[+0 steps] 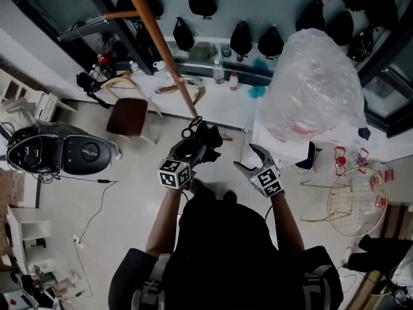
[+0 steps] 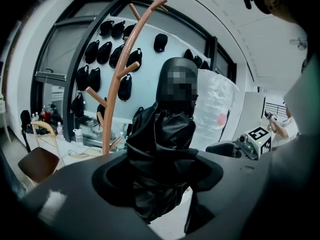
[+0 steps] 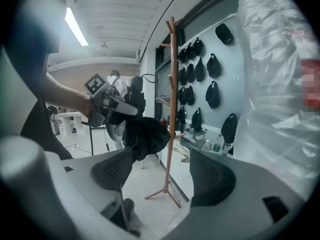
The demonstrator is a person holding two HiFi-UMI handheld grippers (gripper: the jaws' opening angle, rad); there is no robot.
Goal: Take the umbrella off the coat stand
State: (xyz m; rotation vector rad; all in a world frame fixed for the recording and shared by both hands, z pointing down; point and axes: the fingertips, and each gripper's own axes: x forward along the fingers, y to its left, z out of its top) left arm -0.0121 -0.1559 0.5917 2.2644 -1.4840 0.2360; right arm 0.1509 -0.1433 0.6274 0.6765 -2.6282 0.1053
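Note:
A folded black umbrella (image 1: 208, 136) sits between the jaws of my left gripper (image 1: 195, 149), which is shut on it. In the left gripper view the crumpled umbrella fabric (image 2: 160, 144) fills the gap of the left gripper (image 2: 157, 176). It is held clear of the orange-brown coat stand (image 1: 173, 63), which rises behind it as a branched coat stand (image 2: 118, 84). My right gripper (image 1: 251, 159) hangs to the right of the umbrella, open and empty. In the right gripper view the umbrella (image 3: 145, 136) is ahead and left of the right gripper (image 3: 160, 171), near the coat stand (image 3: 171, 109).
A large clear plastic bag (image 1: 316, 86) bulges at the right. Black caps (image 1: 242, 37) hang on the wall above a counter with bottles (image 1: 219, 73). A brown chair (image 1: 129, 116) and a dark scooter (image 1: 58, 150) stand at the left, a wire chair (image 1: 355, 200) at the right.

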